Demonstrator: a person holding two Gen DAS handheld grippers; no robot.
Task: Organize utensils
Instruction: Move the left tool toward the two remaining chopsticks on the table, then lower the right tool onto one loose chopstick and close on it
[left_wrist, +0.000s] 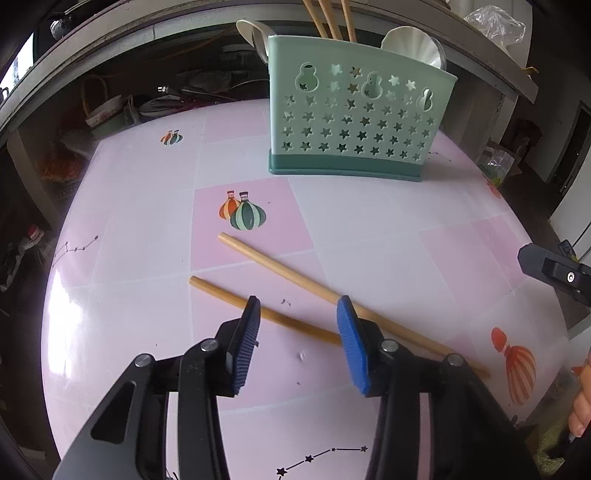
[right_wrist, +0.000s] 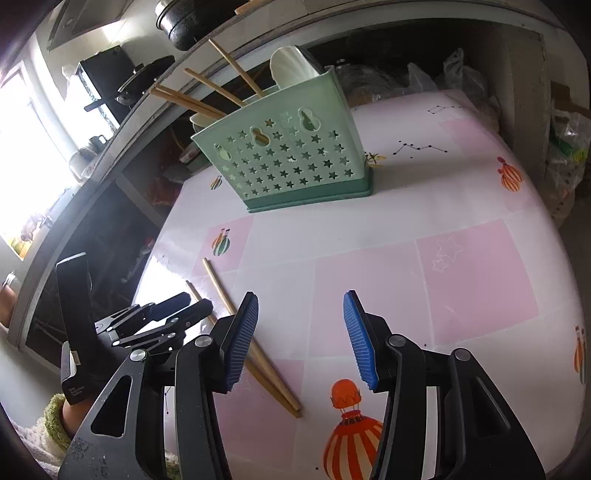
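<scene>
Wide bare stretch of pink checked tablecloth (left_wrist: 369, 229) between the green utensil holder (left_wrist: 354, 122) and the near edge; round table rim dropping off to the left of the holder and to its right, dark shelves and clutter beyond. Much free room in front of the holder, on its right side above all.

Two loose chopsticks on the cloth, well in front of the holder, lying slantwise and close to each other. Farther chopstick (left_wrist: 280, 267) nearer the holder, nearer chopstick (left_wrist: 221, 295) just behind it, thick ends toward the left rim. Printed balloon picture (left_wrist: 242, 212) between the holder and those ends.

Left gripper (left_wrist: 298, 312) low over the chopsticks, blue pads spread wide, nothing pinched; nearer chopstick passing between the two fingers, farther one running behind the right pad. Touching or just above, cannot tell. Right gripper (right_wrist: 301, 306) to the right of the chopsticks and farther from the holder, also spread wide and holding nothing, bare cloth between its pads; thin chopstick ends just beside its left finger (right_wrist: 240, 336).

Holder upright on a darker green base, front wall pierced with stars and gourd shapes. Inside: several chopsticks (right_wrist: 207, 99) leaning out of the top, and white spoons (left_wrist: 410, 46) showing above the rim.
</scene>
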